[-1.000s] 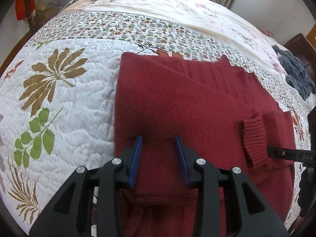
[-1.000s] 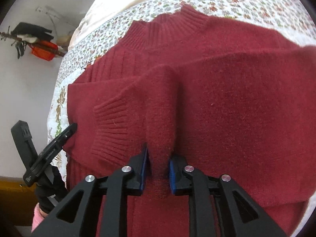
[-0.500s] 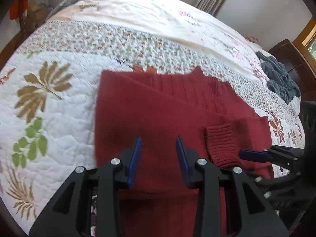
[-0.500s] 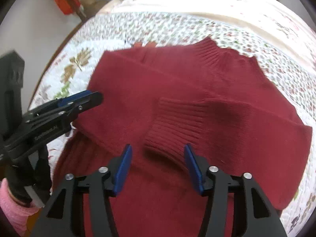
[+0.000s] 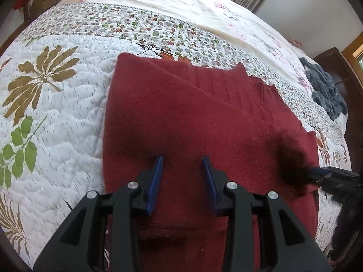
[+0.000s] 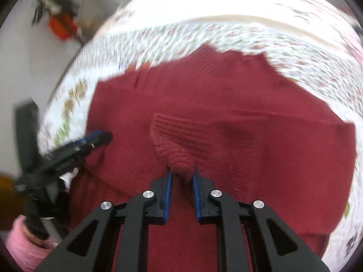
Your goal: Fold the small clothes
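Note:
A dark red knit sweater (image 5: pixel 192 117) lies flat on the quilted bed, collar toward the far side and both sleeves folded across its body. My left gripper (image 5: pixel 182 161) stands open just above the sweater's left half, with nothing between its blue pads. My right gripper (image 6: pixel 182 175) is shut on the ribbed sleeve cuff (image 6: pixel 179 140), which bunches up between its fingertips. The right wrist view is blurred. In it the left gripper (image 6: pixel 97 137) shows at the sweater's left edge, and the right gripper (image 5: pixel 322 172) shows at the sweater's right edge in the left wrist view.
The white quilt (image 5: pixel 56 113) has leaf prints and a floral band. A grey-blue garment (image 5: pixel 326 90) lies at the bed's far right, beside dark wooden furniture (image 5: pixel 333 63). A pink sleeve (image 6: pixel 20 240) holds the left gripper. Something orange (image 6: pixel 61 26) hangs by the wall.
My right gripper let go of the sleeve fold, opened wide, and has now closed on the ribbed cuff. The left gripper stayed open and hovers closer over the sweater.

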`<state>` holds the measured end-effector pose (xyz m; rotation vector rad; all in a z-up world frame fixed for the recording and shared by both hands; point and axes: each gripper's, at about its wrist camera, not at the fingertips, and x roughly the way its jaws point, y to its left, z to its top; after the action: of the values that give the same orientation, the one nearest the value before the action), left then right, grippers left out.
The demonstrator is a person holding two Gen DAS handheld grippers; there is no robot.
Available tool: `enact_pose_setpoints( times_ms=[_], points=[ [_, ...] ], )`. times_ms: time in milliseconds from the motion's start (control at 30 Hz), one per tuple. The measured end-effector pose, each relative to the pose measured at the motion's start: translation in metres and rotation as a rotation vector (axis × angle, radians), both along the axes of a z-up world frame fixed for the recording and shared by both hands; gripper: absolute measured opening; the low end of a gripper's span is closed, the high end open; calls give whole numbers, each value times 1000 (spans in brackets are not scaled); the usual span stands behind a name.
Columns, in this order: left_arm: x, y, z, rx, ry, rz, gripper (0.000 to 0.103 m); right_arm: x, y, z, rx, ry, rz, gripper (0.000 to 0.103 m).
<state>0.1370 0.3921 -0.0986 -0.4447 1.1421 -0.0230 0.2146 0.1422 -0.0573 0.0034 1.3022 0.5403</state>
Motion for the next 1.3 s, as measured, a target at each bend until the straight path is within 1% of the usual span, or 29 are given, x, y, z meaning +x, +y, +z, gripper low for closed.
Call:
enact_pose_setpoints(
  times_ms=[67, 200, 300, 433, 467, 500, 567, 600, 633, 667, 700, 733, 767, 833, 900, 967, 1033, 1100, 1267, 1300],
  points=[
    [0, -1, 0, 10, -1, -2, 35, 3, -32, 10, 62, 17, -88, 16],
    [1, -3, -1, 32, -2, -9, 35, 10, -87, 14, 109, 46, -220, 16],
    [1, -2, -2, 27, -1, -4, 35, 13, -122, 5, 82, 65, -281, 16],
    [2, -3, -4, 34, -1, -9, 36, 9, -155, -19, 83, 143, -326, 17],
    [3, -3, -3, 36, 1, -10, 36, 7, -160, -25, 95, 167, -335, 20],
    [3, -3, -3, 34, 3, -10, 36, 6, -166, -31, 111, 188, -348, 26],
    [4, -1, -2, 19, 10, -5, 37, 3, -173, -32, 115, 175, -358, 33],
    [4, 0, 1, 11, 11, 0, 38, 3, -177, -29, 120, 158, -368, 45],
    [3, 0, 6, 7, 7, 9, 40, 4, -179, -28, 134, 149, -374, 50],
    [2, 0, 11, 11, -5, 17, 45, 5, -180, -27, 148, 146, -378, 52],
    [0, -2, 17, 15, -26, 21, 50, 8, -181, -27, 160, 150, -381, 52],
    [-2, -5, 25, 15, -59, 17, 51, 10, -182, -28, 167, 158, -383, 52],
    [-2, -8, 29, 15, -75, 8, 51, 12, -181, -29, 172, 166, -384, 52],
    [-2, -18, 32, 16, -86, -22, 51, 16, -178, -31, 165, 180, -380, 45],
    [3, -29, 27, 35, -61, -57, 52, 17, -176, -32, 121, 176, -376, 24],
    [5, -34, 18, 66, -33, -69, 52, 15, -178, -34, 78, 174, -376, 14],
    [5, -35, 6, 96, 2, -75, 51, 13, -179, -39, 65, 182, -368, 12],
    [4, -33, 0, 97, 4, -83, 52, 12, -179, -41, 22, 174, -363, 12],
    [2, -34, 1, 111, -5, -88, 51, 7, -173, -49, -39, 145, -351, 12],
    [1, -34, 3, 112, -2, -82, 51, 5, -174, -46, -37, 133, -348, 14]
  ],
)
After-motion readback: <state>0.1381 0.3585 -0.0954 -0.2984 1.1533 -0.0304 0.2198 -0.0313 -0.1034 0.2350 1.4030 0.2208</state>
